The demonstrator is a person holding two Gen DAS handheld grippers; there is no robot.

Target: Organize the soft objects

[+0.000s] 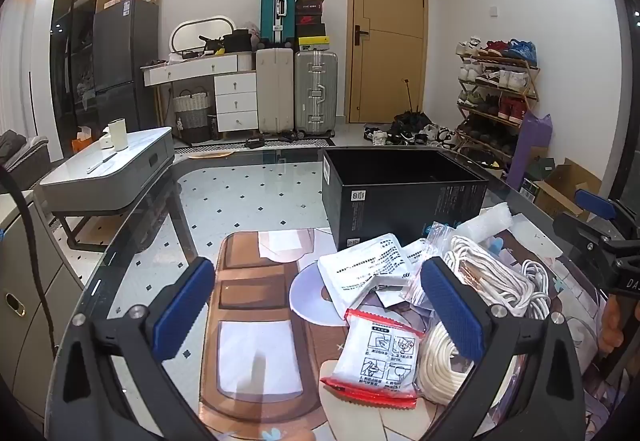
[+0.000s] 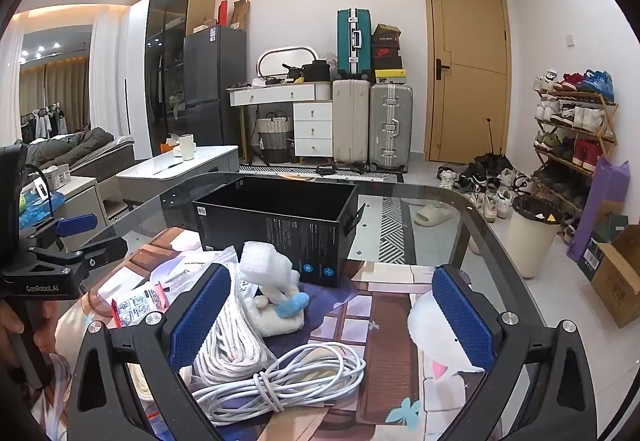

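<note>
A pile of soft items lies on a printed mat on the glass table. In the left wrist view: a red-edged white packet (image 1: 376, 357), white pouches (image 1: 366, 267), a cream rope coil (image 1: 448, 365) and white rope (image 1: 492, 273). My left gripper (image 1: 320, 311) is open above the packet, holding nothing. In the right wrist view: white rope (image 2: 236, 337), a white cable bundle (image 2: 288, 377), a small white plush (image 2: 276, 311) and bubble wrap (image 2: 260, 257). My right gripper (image 2: 328, 325) is open above them, empty. An open black box (image 1: 404, 197) (image 2: 280, 217) stands behind the pile.
The glass table's rounded edge (image 2: 492, 241) runs close on the right; a bin (image 2: 532, 233) and cardboard boxes (image 2: 616, 273) stand on the floor beyond. A low white table (image 1: 108, 173) is to the left. Suitcases, a door and a shoe rack line the far wall.
</note>
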